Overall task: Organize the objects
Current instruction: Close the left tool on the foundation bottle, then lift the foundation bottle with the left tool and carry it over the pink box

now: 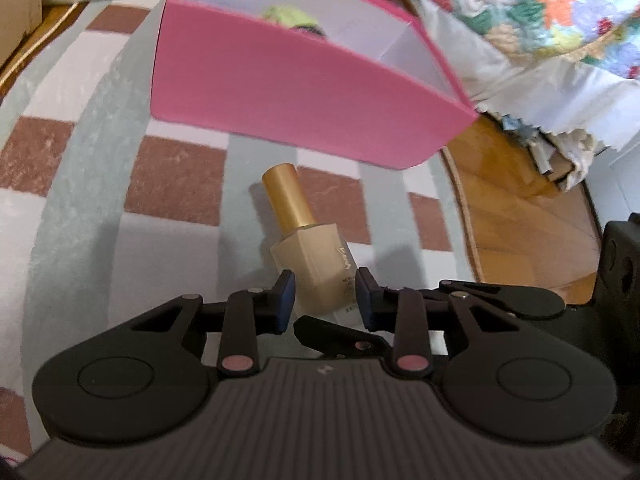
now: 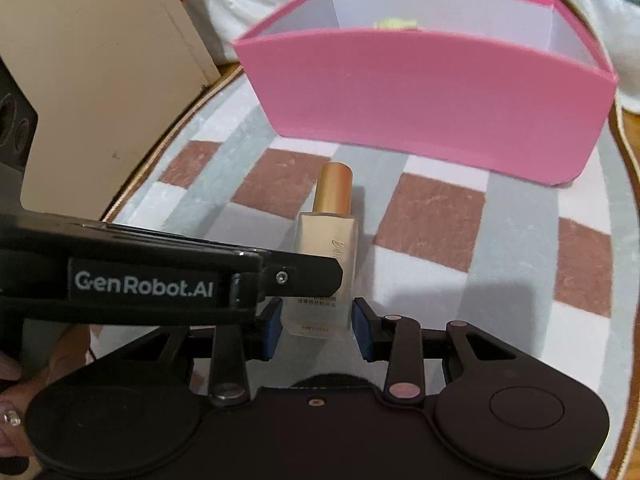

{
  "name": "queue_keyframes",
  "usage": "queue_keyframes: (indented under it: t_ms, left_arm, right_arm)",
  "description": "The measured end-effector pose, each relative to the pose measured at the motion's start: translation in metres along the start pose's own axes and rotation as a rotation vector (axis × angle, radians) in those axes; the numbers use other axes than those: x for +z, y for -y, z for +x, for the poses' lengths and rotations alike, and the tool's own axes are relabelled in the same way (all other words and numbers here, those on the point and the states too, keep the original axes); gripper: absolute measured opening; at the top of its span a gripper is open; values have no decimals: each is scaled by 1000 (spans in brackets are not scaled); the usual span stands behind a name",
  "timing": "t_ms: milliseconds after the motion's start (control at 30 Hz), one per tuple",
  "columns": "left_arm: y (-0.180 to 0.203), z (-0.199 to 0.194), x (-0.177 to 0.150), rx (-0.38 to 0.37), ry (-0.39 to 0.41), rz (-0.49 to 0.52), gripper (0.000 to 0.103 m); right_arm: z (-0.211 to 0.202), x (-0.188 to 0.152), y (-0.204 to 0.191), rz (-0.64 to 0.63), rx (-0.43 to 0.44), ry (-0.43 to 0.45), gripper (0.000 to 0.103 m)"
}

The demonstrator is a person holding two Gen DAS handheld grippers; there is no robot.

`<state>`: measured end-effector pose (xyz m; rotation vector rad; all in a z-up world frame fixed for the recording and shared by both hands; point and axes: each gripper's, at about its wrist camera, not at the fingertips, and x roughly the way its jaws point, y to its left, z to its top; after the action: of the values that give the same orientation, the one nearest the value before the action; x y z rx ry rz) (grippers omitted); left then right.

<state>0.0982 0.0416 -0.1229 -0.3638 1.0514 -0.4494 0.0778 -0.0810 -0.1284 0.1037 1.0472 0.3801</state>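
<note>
A cream glass bottle [image 1: 304, 240] [image 2: 332, 232] with a gold cap points its cap at the pink box [image 1: 300, 92] [image 2: 432, 108] standing just beyond it on the rug. My left gripper [image 1: 325, 296] has its blue pads against the bottle's two sides, low on the body. My right gripper [image 2: 316, 320] is shut on the bottle's base end. One left finger [image 2: 304, 276] crosses the bottle in the right wrist view. A right fingertip [image 1: 336, 334] shows under the bottle in the left wrist view. Something light green [image 1: 290, 16] [image 2: 396, 23] lies inside the box.
A checked rug [image 1: 80, 168] of brown, grey and white squares covers the floor. Wooden floor [image 1: 512, 216] and a flowered quilt [image 1: 540, 0] lie to the right. A beige cabinet [image 2: 100, 80] stands at the left. A hand [image 2: 12, 412] holds the left gripper.
</note>
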Motion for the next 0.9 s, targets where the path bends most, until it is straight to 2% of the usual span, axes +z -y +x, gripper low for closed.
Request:
queue_keyframes:
  t_ms: [167, 233, 300, 400, 433, 467, 533, 600, 667, 900]
  left_arm:
    - [18, -33, -1, -46, 73, 3, 30]
    - [31, -44, -3, -20, 133, 32, 29]
    - [41, -51, 0, -6, 177, 65, 29]
    - [47, -49, 6, -1, 166, 77, 28]
    - [45, -47, 8, -22, 149, 60, 22]
    - [42, -43, 10, -46, 127, 29, 21]
    - [35, -34, 10, -81, 94, -28, 20]
    - [27, -28, 11, -110, 101, -70, 21]
    - [22, -25, 13, -114, 105, -99, 21]
    - [-7, -19, 24, -91, 136, -215, 21]
  right_arm:
    - [-33, 0, -14, -61, -29, 94, 42]
    - [-47, 1, -22, -116, -72, 150, 41]
    - [-58, 5, -27, -150, -76, 192, 40]
    - [-67, 11, -30, -189, -72, 214, 40]
    - [-68, 13, -29, -184, -66, 217, 40]
    - [-68, 13, -27, -183, -54, 213, 40]
    - [-63, 12, -23, -177, -39, 193, 40]
    - [-56, 9, -18, -161, -28, 175, 40]
    - [-54, 10, -12, -147, -8, 193, 40]
    - [-35, 28, 0, -119, 31, 165, 40]
